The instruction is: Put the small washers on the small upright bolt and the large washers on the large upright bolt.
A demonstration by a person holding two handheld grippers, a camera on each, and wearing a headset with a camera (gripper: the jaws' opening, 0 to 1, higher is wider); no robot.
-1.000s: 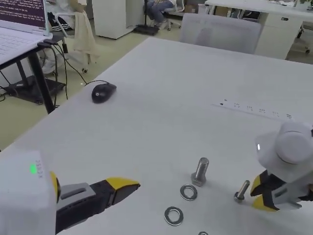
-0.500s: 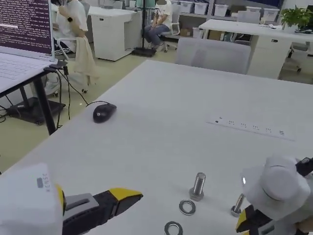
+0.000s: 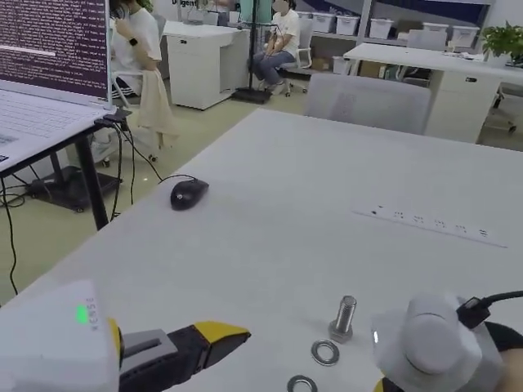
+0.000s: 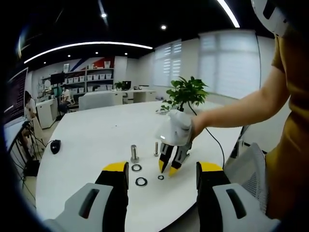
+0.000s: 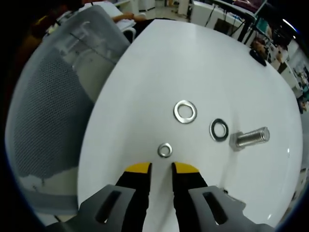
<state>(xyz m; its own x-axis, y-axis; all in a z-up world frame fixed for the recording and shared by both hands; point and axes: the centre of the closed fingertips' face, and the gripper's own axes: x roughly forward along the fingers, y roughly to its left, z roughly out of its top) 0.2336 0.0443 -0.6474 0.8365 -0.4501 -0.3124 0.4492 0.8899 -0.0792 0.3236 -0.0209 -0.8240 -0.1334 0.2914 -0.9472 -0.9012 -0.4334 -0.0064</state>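
The large bolt (image 3: 344, 317) stands upright on the white table, with two large washers (image 3: 325, 353) lying flat just in front of it. In the left gripper view the small bolt (image 4: 156, 148) stands to the right of the large bolt (image 4: 134, 153). My right gripper (image 5: 161, 169) points down at the table with its jaws a little apart and nothing between them. A small washer (image 5: 165, 150) lies just ahead of its tips, and the large washers (image 5: 185, 111) are farther on. My left gripper (image 4: 162, 170) is held wide open and empty, back from the parts.
A black mouse (image 3: 189, 193) lies at the table's left side and a white power strip (image 3: 433, 224) at the far right. A grey mesh chair (image 5: 43, 121) stands beyond the table's near edge. A laptop desk (image 3: 41, 122) is at the left.
The head camera has tilted up. My right gripper has come nearer and lower, over the small washers, and now covers the small bolt in the head view. The left gripper has barely moved.
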